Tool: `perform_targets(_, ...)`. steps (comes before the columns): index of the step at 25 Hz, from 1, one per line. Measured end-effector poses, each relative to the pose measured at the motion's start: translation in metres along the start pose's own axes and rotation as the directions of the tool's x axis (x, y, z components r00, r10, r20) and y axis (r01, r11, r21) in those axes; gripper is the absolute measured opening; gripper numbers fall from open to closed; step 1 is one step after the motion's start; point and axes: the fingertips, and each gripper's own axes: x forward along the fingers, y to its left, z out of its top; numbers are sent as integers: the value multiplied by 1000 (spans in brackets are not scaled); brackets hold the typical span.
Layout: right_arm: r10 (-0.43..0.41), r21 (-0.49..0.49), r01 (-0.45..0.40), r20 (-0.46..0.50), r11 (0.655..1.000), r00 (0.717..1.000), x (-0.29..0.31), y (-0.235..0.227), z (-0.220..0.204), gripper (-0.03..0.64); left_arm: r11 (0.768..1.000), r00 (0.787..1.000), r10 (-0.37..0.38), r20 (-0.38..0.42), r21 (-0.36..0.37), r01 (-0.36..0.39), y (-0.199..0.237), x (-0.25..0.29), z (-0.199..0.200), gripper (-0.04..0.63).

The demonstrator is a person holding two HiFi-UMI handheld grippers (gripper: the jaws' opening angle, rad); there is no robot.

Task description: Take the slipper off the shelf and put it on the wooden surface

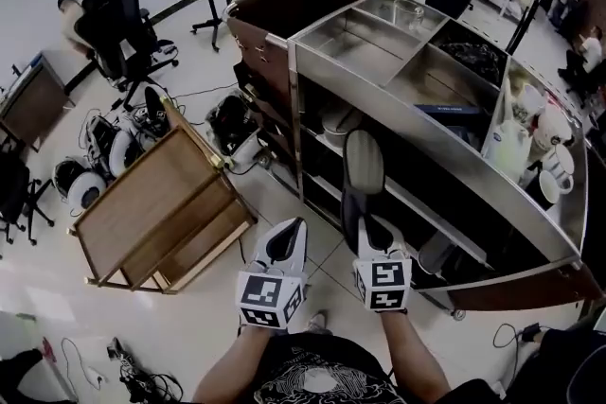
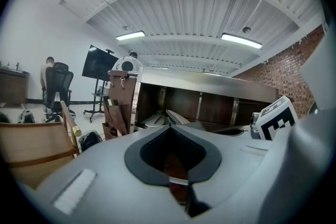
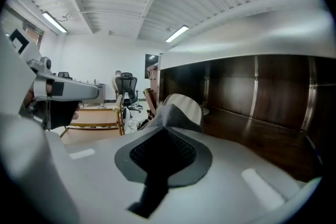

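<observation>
slipper [image 1: 364, 164] in right claw [image 1: 368, 239] (heel end, seemingly)

In the head view the slipper [image 1: 364, 167] has its near end hidden behind the right claw [image 1: 371, 246].

Pale tiled floor [image 1: 57, 298], black office chair [image 1: 118, 28]

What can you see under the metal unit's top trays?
Pale dishes, beside the slipper held by the right hand-held gripper. The top trays cover whatever lies further back.
</observation>
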Motion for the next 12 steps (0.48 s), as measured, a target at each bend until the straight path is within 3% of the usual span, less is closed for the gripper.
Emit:
perform_targets(6, 140, -43, -139, 8, 989, 990, 12, 56, 5, 12, 990, 990, 142, 18, -25, -141, 38, -40, 1, 5)
perform_targets(12, 282, -87, -278, 36, 957, 959, 16, 115, 26, 12, 957, 957, 289, 40, -42, -287, 76, -84, 6, 5)
